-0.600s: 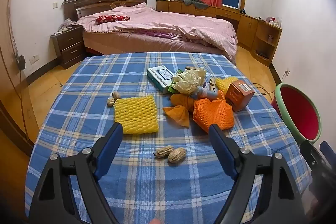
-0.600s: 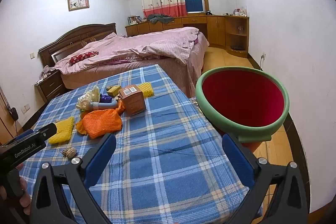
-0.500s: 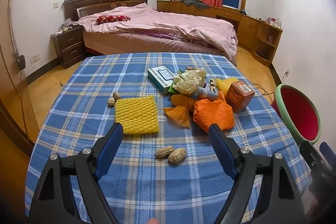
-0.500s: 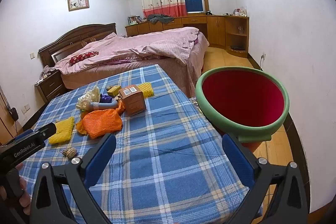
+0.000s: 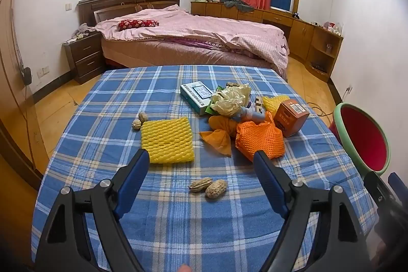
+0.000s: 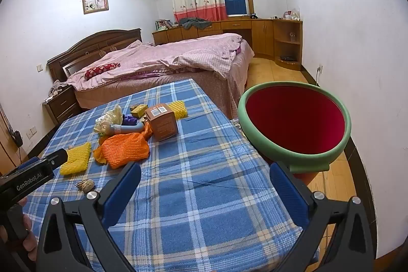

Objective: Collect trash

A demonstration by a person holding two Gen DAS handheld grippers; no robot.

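**Two peanuts lie between wide-spread jaws, trash heaped beyond**

Two peanuts in wrinkled tan shells lie touching each other on the blue plaid tablecloth, between the blue-padded fingers of the left gripper, whose jaws stand wide apart and hold nothing. Just past the left finger sits a square pad of yellow foam netting, its surface ribbed like honeycomb, with two more nut shells at its far left corner. To the right of the pad is the main heap: a crumpled orange foam net, a flat scrap of orange paper, a wad of pale cream wrapping, a grey-blue tube — seen best from the right wrist — and a second yellow net at the far side. A brown cardboard carton stands tilted against the orange net; a flat white and teal box lies behind the wad.

Off the table's right edge stands a round bin with a smooth green rim and deep red inside. The right gripper hovers over bare cloth near that edge, jaws also spread wide and empty. A bed with a pink quilt fills the room behind.
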